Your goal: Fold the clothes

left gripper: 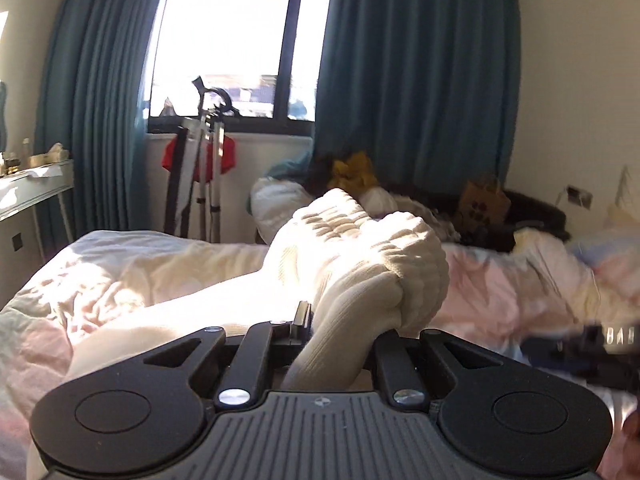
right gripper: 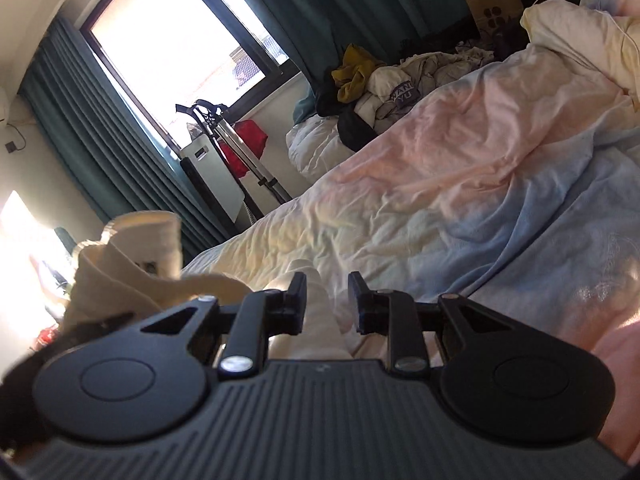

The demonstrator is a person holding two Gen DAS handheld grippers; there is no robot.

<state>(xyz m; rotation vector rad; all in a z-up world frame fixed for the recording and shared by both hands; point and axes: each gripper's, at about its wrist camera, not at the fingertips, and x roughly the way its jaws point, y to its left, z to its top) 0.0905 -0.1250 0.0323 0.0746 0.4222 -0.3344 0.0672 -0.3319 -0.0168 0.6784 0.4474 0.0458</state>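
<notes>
L tool is clamped on a cream ribbed sock; fabric bunches up thick in front of the fingers, w/ the cuff end lifted above the bed and the rest trailing down-left onto the duvet. Only one finger of the L tool shows, the other is buried under knit.

R tool has its fingers apart, w/ a pale strip of the sock running between them; can't tell if the pads touch it. In the right wrist view the raised, bunched part of the sock sits up-left of that tool, blurred, next to the dark edge of the other tool.

Bed cover is crumpled, pastel pink/blue/yellow. Beyond the far side of the bed: a heap of clothes incl. a mustard item, a brown paper bag, teal curtains either side of a bright window, and a folded stand w/ sth red behind it.
</notes>
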